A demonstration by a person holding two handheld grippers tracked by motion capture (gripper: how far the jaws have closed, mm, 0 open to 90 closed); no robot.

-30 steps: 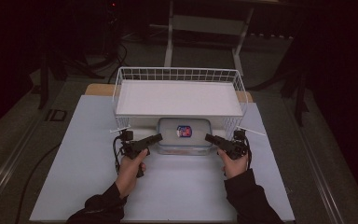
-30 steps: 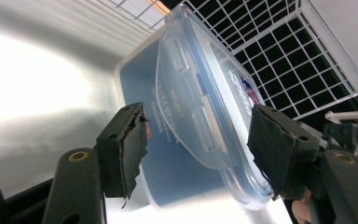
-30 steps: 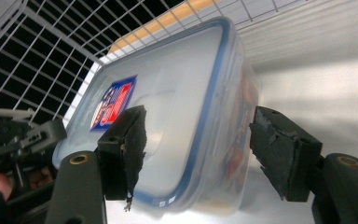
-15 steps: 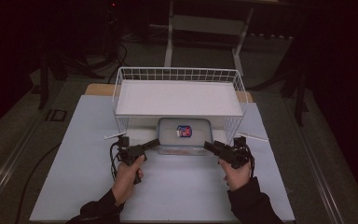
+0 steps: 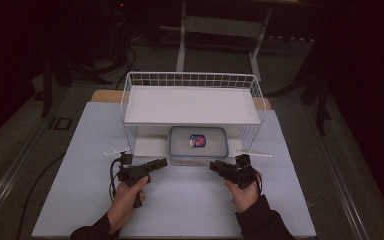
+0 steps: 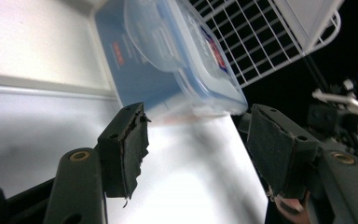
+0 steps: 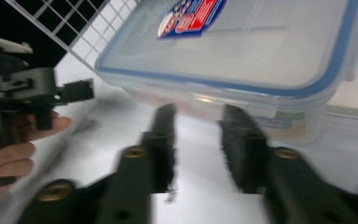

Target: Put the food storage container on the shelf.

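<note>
Only an unreadable red-blue label (image 7: 192,13)

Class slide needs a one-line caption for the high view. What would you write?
Two hand-held grippers, left gripper and right gripper, face a lidded plastic container under a white wire rack.

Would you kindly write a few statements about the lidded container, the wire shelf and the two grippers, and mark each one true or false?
1. The container sits under the wire shelf. True.
2. The container's lid is off. False: the blue-rimmed lid is on.
3. The left gripper holds the container. False: its jaws are empty, just short of it.
4. A red and blue label is on the lid. True.
5. The right gripper clamps the shelf's wire. False: its jaws, which have just been closing, are empty, near the container's front.
</note>
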